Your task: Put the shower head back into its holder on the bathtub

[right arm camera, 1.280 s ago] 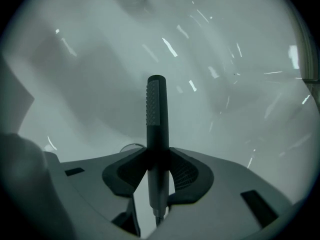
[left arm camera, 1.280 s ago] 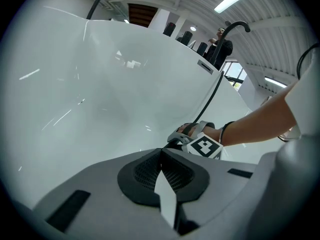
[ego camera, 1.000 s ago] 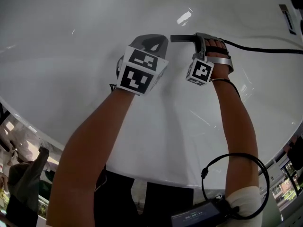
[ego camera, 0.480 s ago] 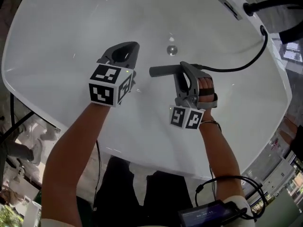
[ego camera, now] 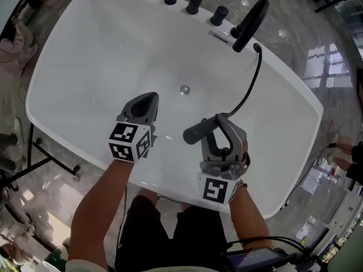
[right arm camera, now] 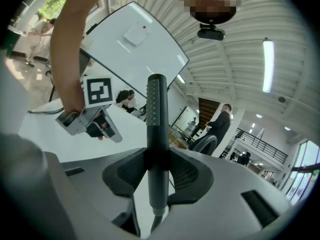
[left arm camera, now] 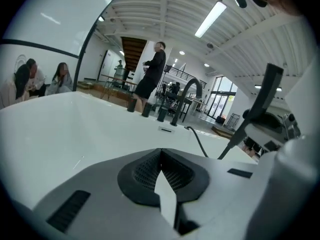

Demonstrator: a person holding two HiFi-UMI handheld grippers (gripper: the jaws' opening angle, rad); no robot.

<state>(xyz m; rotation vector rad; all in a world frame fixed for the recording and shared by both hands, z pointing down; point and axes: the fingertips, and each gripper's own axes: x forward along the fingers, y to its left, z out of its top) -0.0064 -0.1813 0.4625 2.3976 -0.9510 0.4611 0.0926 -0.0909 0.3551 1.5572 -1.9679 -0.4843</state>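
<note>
The dark stick-shaped shower head (ego camera: pixel 198 131) is clamped crosswise in my right gripper (ego camera: pixel 217 124), over the near half of the white bathtub (ego camera: pixel 79 78). Its black hose (ego camera: pixel 248 92) runs up to a hole in the far rim beside the black faucet spout (ego camera: pixel 250 18). In the right gripper view the shower head (right arm camera: pixel 157 104) stands upright between the pads of the right gripper (right arm camera: pixel 157 160). My left gripper (ego camera: pixel 147 102) hovers to its left, jaws together and empty; the left gripper (left arm camera: pixel 160 155) looks across the tub toward the faucet (left arm camera: pixel 189 90).
Three black knobs (ego camera: pixel 194 3) line the far rim left of the spout, and the drain (ego camera: pixel 184 88) sits mid-tub. Marble floor surrounds the tub, with black stand legs (ego camera: pixel 42 152) at left. People (left arm camera: pixel 152 69) stand and sit beyond the tub.
Both grippers have risen out of the tub, so the whole tub and faucet now show. The right gripper rolled while it carried the shower head up; the left stayed shut.
</note>
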